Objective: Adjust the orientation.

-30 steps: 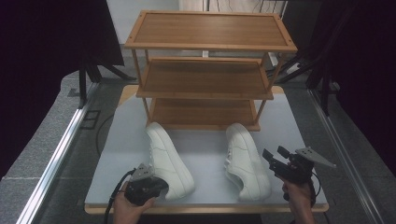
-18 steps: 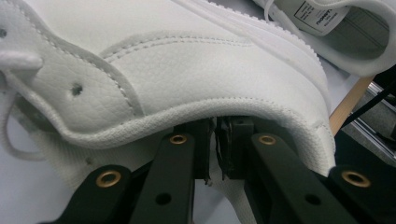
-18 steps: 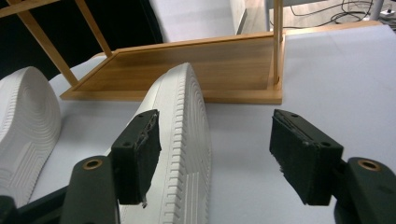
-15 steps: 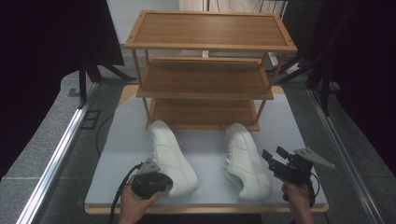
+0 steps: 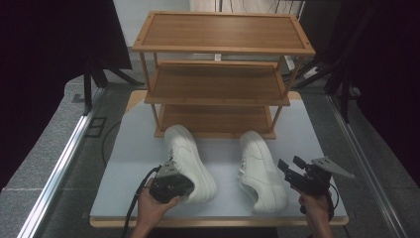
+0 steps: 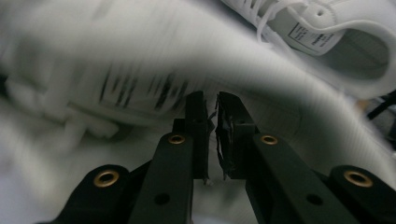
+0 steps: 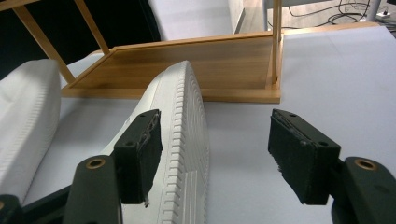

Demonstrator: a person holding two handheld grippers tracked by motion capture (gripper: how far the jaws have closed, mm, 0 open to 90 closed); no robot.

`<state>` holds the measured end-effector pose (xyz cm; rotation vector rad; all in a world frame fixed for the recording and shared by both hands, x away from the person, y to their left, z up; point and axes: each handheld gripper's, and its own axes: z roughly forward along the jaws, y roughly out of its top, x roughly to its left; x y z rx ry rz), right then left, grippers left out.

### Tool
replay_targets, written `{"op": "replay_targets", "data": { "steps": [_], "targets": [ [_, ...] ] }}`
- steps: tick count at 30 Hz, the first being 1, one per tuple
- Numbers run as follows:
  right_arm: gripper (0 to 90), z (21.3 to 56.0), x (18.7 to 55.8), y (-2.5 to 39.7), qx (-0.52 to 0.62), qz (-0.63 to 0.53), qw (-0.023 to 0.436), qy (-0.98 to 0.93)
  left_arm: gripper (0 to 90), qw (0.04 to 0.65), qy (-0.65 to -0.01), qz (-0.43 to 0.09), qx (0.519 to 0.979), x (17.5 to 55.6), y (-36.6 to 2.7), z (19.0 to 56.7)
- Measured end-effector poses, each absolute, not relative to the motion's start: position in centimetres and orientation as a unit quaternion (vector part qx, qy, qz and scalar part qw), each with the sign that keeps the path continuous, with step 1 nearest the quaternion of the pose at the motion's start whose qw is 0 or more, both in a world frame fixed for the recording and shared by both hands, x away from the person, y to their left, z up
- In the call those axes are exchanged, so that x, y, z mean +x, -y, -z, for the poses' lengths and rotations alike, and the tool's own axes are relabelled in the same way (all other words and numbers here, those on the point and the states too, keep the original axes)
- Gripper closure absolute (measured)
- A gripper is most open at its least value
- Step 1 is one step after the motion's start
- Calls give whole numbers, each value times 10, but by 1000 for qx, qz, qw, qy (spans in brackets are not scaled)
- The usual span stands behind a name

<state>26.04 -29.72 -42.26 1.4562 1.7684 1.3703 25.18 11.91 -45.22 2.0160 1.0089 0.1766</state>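
— What is on the table (image 5: 124, 163)?

— Two white shoes and a wooden rack (image 5: 218, 74). The rack has three shelves and stands at the far side. The shoes lie in front of it with their toes pointing at the bottom shelf.

— Where is the left shoe (image 5: 190, 161)?

— It lies on the left part of the table, a bit slanted. The left gripper (image 5: 171, 181) is right at its heel end, held by the person's left hand (image 5: 151, 208).

— Is that gripper holding the shoe?

— In the left gripper view its two black jaws are almost closed, with just a thin crack between them. The blurry white shoe (image 6: 140, 70) is pressed up close around the tips. It is too blurry to tell if they pinch a bit of it. The other shoe shows at the top right corner (image 6: 336, 37), with its laces and a label inside.

— And the right shoe (image 5: 261, 171)?

— It lies on the right part of the table, apart from the left one. The right gripper (image 5: 292, 168) is just beside it, on its right side, in the person's right hand (image 5: 314, 206).

— Are those jaws open?

— Yes, wide open. In the right gripper view the ribbed sole edge of the right shoe (image 7: 187, 140) is next to the left jaw. Bare table (image 7: 327, 70) lies between the jaws. They hold nothing.
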Motion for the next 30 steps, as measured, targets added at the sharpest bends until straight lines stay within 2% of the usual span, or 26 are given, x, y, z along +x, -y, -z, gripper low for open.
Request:
{"op": "replay_targets", "data": {
  "steps": [3, 8, 12, 17, 30],
  "targets": [
    [343, 423, 260, 297, 531, -498, 233, -644, 828, 456, -390, -55, 798, 258, -114, 451],
    [343, 425, 261, 299, 535, -497, 233, -642, 816, 437, -367, -68, 818, 271, -84, 441],
    [341, 426, 261, 302, 538, -497, 232, -640, 758, 403, -362, -79, 837, 275, -65, 442],
    [341, 425, 260, 307, 544, -500, 234, -632, 719, 421, -373, -90, 822, 268, -70, 437],
    [340, 428, 261, 303, 543, -493, 231, -640, 705, 428, -389, -107, 809, 261, -76, 435]
  ]
}}
